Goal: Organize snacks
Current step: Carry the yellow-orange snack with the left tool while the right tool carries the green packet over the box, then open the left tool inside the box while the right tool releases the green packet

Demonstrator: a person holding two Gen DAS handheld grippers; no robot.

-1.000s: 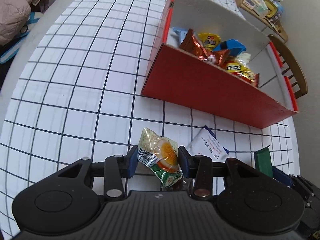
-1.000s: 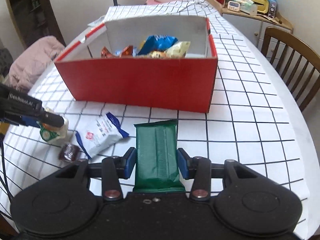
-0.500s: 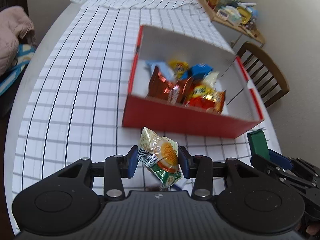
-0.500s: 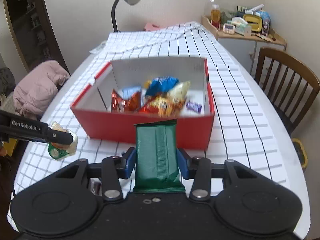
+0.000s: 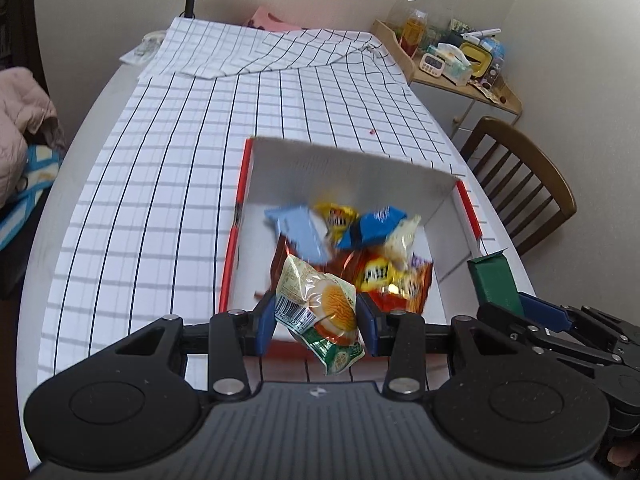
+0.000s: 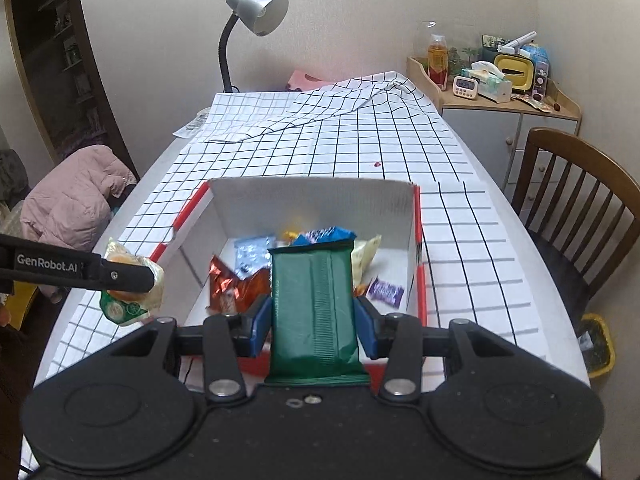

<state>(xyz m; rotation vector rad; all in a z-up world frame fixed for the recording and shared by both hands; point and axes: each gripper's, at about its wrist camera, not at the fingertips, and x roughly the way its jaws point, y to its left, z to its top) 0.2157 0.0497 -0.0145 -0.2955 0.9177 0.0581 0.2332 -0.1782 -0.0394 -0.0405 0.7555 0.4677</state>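
Note:
My left gripper (image 5: 316, 316) is shut on a clear and green biscuit packet (image 5: 320, 308), held in the air over the near wall of the red box (image 5: 234, 240). My right gripper (image 6: 314, 320) is shut on a dark green snack bar (image 6: 314, 308), held above the box's near edge (image 6: 418, 240). The box holds several snack packets (image 5: 360, 248). The right view shows the left gripper's finger (image 6: 120, 276) and its packet (image 6: 128, 304) to the left of the box. The left view shows the green bar (image 5: 494, 280) at the right.
The box stands on a table with a white checked cloth (image 6: 360, 148). A wooden chair (image 6: 576, 216) is at the right, a desk lamp (image 6: 252, 28) at the far end, a cluttered side cabinet (image 6: 500, 92) at the back right, and a pink jacket (image 6: 72, 200) at the left.
Both grippers have risen off the table with their snacks and moved forward, from in front of the box to above its near wall. The inside of the box now shows from above.

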